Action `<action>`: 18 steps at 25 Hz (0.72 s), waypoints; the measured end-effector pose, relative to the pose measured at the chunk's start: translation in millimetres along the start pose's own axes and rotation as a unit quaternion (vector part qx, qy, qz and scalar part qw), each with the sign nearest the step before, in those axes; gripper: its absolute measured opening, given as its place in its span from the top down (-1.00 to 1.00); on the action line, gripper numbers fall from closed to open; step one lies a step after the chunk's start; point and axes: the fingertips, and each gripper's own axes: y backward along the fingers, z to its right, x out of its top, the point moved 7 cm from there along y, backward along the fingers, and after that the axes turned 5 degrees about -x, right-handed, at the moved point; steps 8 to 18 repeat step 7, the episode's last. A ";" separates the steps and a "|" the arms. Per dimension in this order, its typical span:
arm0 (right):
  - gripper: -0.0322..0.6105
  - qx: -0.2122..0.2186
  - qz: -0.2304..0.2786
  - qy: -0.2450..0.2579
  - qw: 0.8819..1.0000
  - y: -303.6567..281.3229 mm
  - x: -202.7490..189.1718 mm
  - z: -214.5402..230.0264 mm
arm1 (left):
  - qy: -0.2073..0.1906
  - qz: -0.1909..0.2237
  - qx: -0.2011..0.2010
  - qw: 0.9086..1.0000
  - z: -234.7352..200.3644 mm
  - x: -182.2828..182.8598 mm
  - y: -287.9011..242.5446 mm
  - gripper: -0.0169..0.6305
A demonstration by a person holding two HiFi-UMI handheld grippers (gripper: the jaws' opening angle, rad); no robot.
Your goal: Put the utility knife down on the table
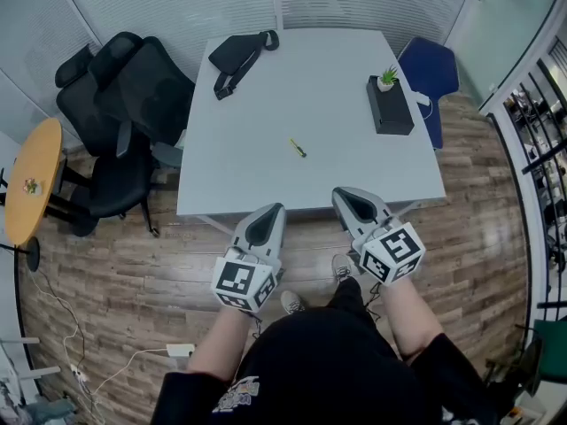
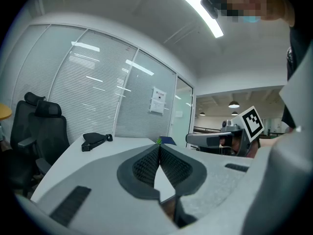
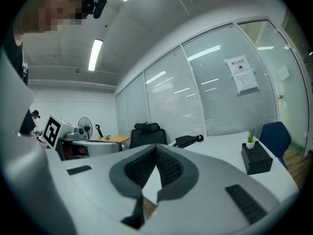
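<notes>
A small yellow utility knife [image 1: 298, 148] lies flat near the middle of the white table [image 1: 248, 113], with nothing touching it. Both grippers hover below the table's front edge, well short of the knife. My left gripper [image 1: 275, 208] has its jaws pressed together with nothing between them, and the left gripper view [image 2: 159, 146] shows the same. My right gripper [image 1: 340, 193] is also shut and empty, its pads meeting in the right gripper view [image 3: 156, 148]. The knife does not show in either gripper view.
A black bag [image 1: 236, 56] lies at the table's far left corner. A black box [image 1: 389, 106] carrying a small potted plant [image 1: 387, 79] stands at the right. Black office chairs [image 1: 124, 104] stand left of the table, a blue chair [image 1: 431, 71] at the far right, and a round wooden table [image 1: 32, 180] further left.
</notes>
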 end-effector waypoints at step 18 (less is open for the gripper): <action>0.89 0.002 -0.002 0.002 1.000 -4.1 1.5 -0.9 | 0.001 0.001 0.001 1.000 -2.6 1.1 0.3 0.93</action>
